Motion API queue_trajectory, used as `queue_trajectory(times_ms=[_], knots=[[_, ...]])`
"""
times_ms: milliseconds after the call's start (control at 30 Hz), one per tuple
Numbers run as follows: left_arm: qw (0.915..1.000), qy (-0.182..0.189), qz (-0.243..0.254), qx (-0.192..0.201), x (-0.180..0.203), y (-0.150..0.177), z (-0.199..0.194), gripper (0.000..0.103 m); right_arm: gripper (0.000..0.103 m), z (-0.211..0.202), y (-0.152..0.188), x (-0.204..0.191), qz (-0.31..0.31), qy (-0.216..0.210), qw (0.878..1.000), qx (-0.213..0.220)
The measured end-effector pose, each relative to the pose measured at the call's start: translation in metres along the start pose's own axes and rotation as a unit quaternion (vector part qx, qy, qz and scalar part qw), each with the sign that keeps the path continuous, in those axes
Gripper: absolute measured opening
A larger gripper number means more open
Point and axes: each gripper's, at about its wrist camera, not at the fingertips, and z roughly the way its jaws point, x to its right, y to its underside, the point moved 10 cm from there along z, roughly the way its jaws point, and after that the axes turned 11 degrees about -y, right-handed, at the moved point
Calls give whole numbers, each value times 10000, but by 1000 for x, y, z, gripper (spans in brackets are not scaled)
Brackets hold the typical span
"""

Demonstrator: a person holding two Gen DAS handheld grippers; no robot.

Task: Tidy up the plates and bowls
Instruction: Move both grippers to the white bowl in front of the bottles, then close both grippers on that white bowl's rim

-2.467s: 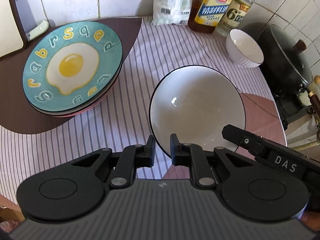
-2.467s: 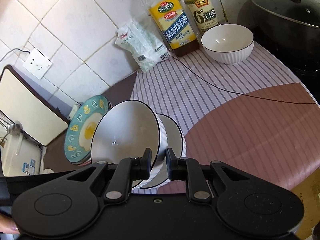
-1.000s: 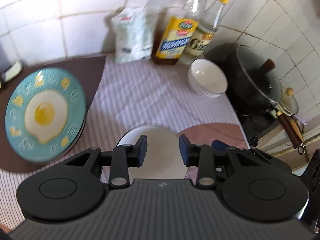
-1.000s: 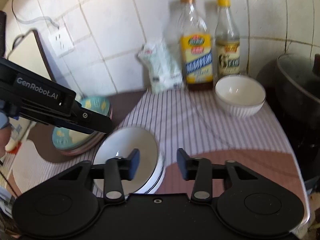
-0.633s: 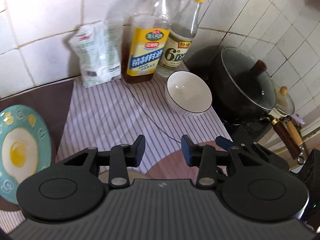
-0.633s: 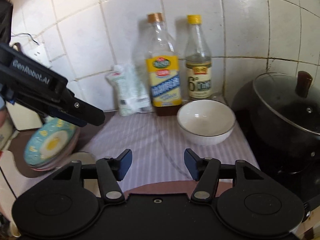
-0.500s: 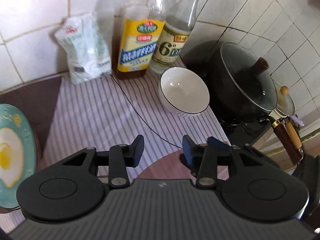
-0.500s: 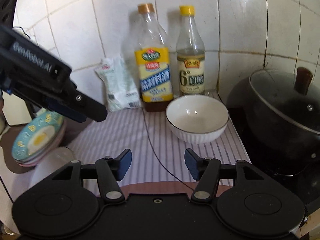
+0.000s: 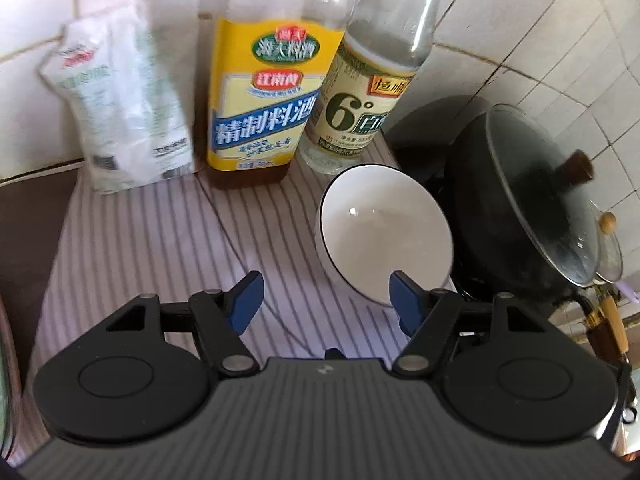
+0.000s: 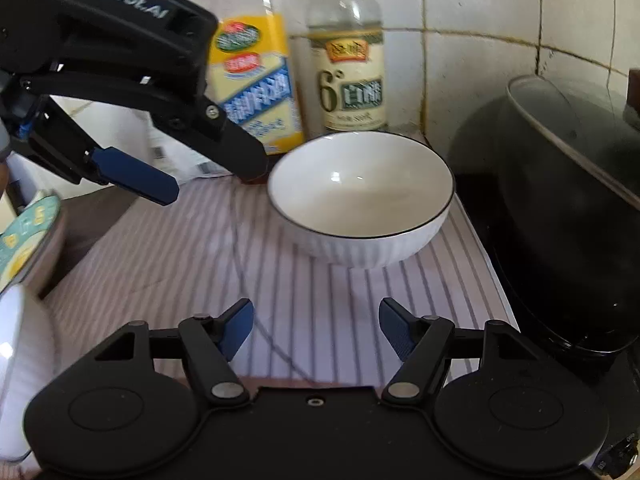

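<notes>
Reaching for the last loose dish looks like the step in hand: both grippers point at the small white bowl (image 10: 362, 196), which stands upright on the striped cloth (image 10: 192, 248), just in front of the two bottles and just left of the black lidded pot (image 10: 560, 208).

The right gripper (image 10: 316, 326) hangs short of the bowl on its near side, its jaws opening with only cloth between them. The left gripper (image 9: 326, 300) comes at the bowl from the left; its jaws are opening too, and nothing is clamped — in the left wrist view one blue pad overlaps the bowl's near rim, but whether it touches I cannot tell.

My guess is that the next move calls for one set of jaws to straddle the bowl's thin dark-edged rim and close on the wall, without knocking the yellow-labelled bottle (image 9: 260, 92) or the vinegar bottle (image 9: 360, 100) just behind it. The pot stands so near the bowl's right side that approach from there looks cramped.

Left of the bowl, well apart at the frame's edge, sits a stack topped by the teal egg-print plate (image 10: 24, 236) — likely where the dishes are gathered. A white pouch (image 9: 124, 100) leans on the white tiled wall behind the bowl, left of the bottles.
</notes>
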Motion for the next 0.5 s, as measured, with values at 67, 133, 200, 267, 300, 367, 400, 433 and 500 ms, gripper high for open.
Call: queue_trajectory(times_ms=[67, 133, 200, 267, 300, 367, 400, 433, 500], knots=[[9999, -56, -15, -95, 1, -4, 14, 68, 74, 6, -2, 5, 53, 81, 10000, -6], [9998, -112, -59, -151, 1, -8, 27, 68, 77, 11, -7, 9, 49, 179, 9998, 39], [9996, -151, -104, -205, 2, -9, 36, 68, 85, 15, -9, 12, 86, 197, 9997, 70], [9995, -144, -168, -244, 1, -12, 44, 68, 90, 20, -14, 14, 112, 162, 9997, 119], [9993, -131, -210, -267, 1, -12, 46, 68, 90, 22, -16, 14, 92, 160, 9997, 153], [9990, -83, -292, -319, 0, -14, 51, 66, 90, 25, -18, 14, 28, 175, 9997, 158], [9989, -74, -310, -344, 1, -14, 53, 65, 90, 27, -20, 14, 1, 189, 9997, 160], [9988, -55, -306, -369, 1, -15, 55, 57, 91, 28, -22, 15, -20, 199, 9996, 178], [9983, 23, -328, -480, 3, -14, 58, 31, 91, 32, -24, 18, -18, 238, 9995, 204]])
